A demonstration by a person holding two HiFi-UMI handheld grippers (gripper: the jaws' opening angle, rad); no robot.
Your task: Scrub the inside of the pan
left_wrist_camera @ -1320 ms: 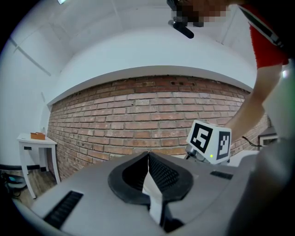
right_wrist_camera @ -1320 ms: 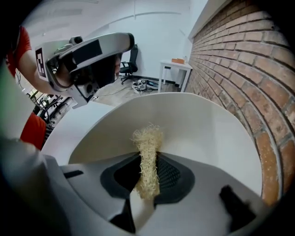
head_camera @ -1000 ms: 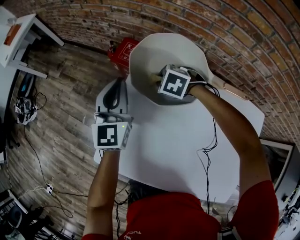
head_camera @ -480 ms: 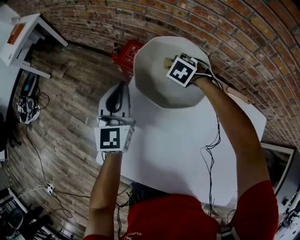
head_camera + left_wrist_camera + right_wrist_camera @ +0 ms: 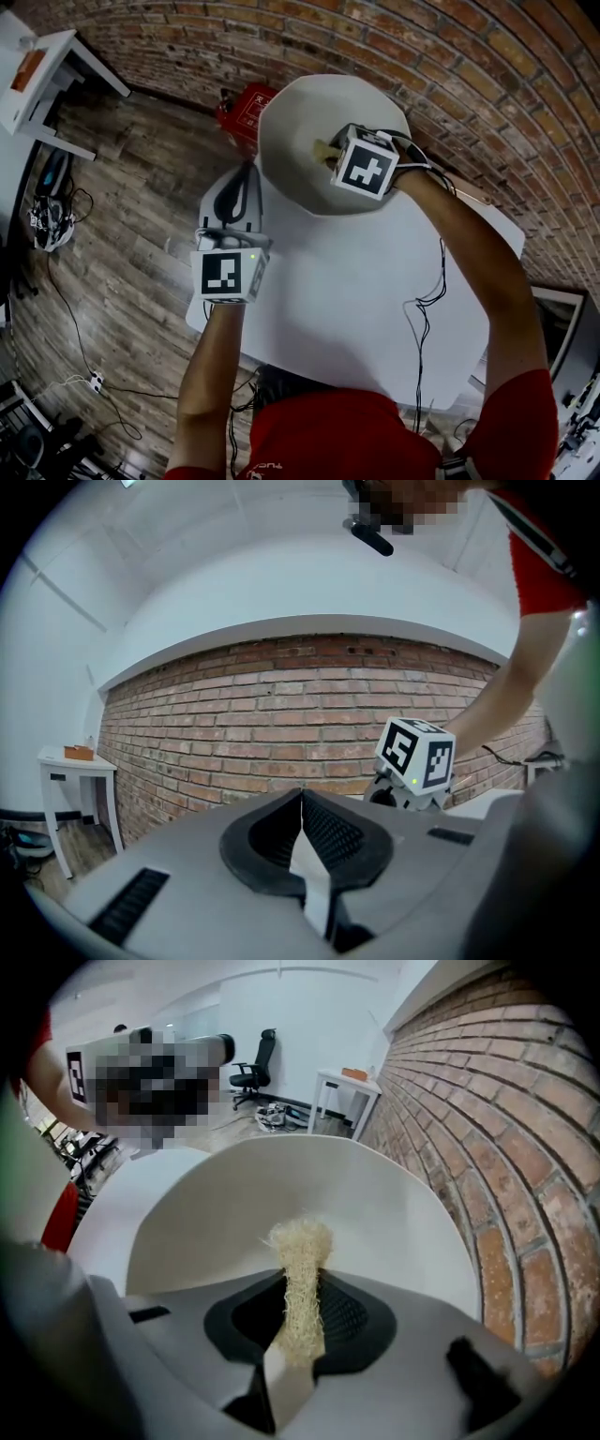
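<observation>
Straw-coloured scrubber (image 5: pixel 300 1279) sits clamped between your right gripper's (image 5: pixel 298 1330) jaws, its tuft poking past the tips. Its long axis runs along the jaws, so the tuft would meet the pan (image 5: pixel 394 1213) first, and the white inside wall lies straight ahead. Whether they touch, I cannot tell. Your left gripper (image 5: pixel 302 841) has its jaws pressed together on nothing. In the head view it hangs at centre left, well apart from the pan, so the right is nearer. The pan sits at upper centre, on the surface's (image 5: pixel 356 300) far edge. Only the right gripper view shows the grip on the scrubber, and only the head view shows both grippers together.
</observation>
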